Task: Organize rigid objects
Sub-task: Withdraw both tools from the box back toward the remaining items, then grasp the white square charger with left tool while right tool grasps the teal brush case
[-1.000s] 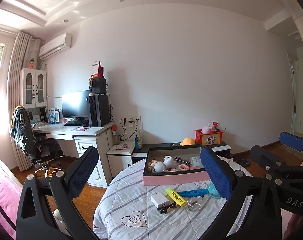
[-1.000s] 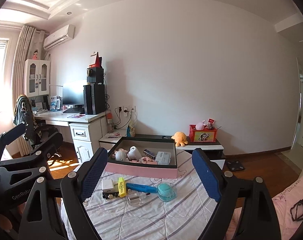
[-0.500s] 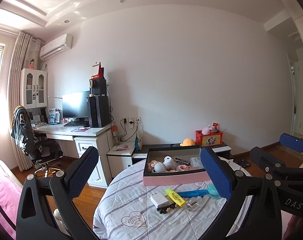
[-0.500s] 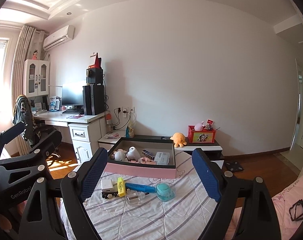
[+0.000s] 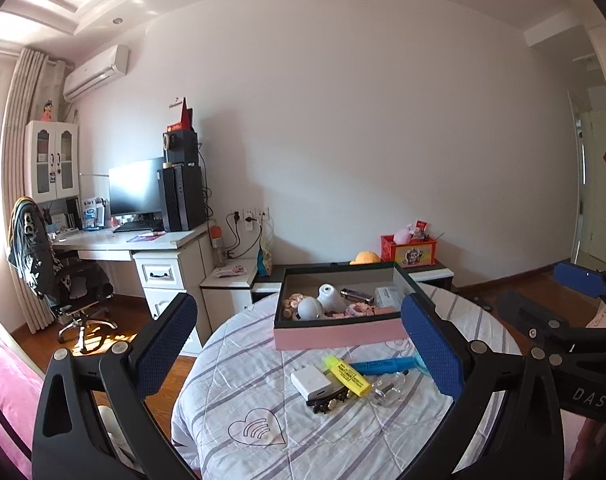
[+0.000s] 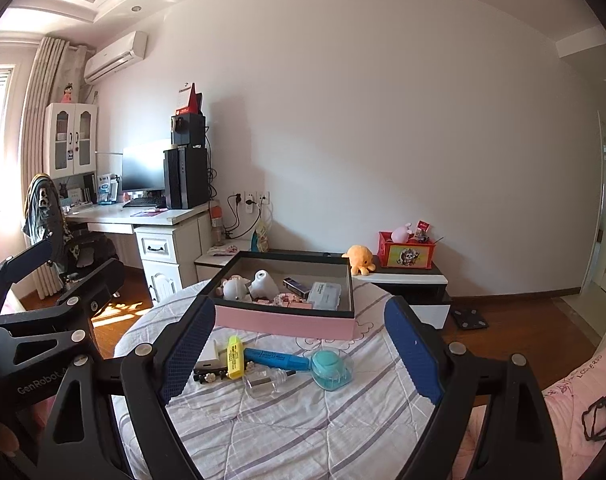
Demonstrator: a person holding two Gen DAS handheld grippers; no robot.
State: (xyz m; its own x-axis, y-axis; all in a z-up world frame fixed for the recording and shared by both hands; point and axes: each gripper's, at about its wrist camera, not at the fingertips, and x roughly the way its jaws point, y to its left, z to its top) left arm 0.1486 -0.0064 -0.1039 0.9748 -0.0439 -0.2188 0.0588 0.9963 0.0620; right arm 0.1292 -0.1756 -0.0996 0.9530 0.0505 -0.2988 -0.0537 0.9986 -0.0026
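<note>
A pink-sided box with a black rim (image 5: 337,336) (image 6: 287,322) stands at the far side of a round table and holds several small items. In front of it lie a white charger (image 5: 311,380) (image 6: 207,354), a yellow highlighter (image 5: 349,374) (image 6: 235,356), a blue marker (image 5: 383,365) (image 6: 277,358), a black hair clip (image 5: 327,402) (image 6: 209,378), a clear bottle (image 5: 389,386) (image 6: 265,386) and a teal round container (image 6: 331,368). My left gripper (image 5: 299,336) hangs open above the near side of the table, holding nothing. My right gripper (image 6: 299,344) is open too, short of the loose items.
The table carries a striped white quilted cloth (image 5: 263,432) (image 6: 303,432). Behind it stand a low black-and-white cabinet (image 6: 407,280) with an orange plush and a red box, a white desk (image 5: 143,248) with monitor and computer tower, and an office chair (image 5: 59,280). Pink bedding (image 6: 583,400) lies at right.
Both grippers have sunk a little and tipped downward toward the table, so the box and loose items look nearer. Both stay open; nothing on the table has moved.
</note>
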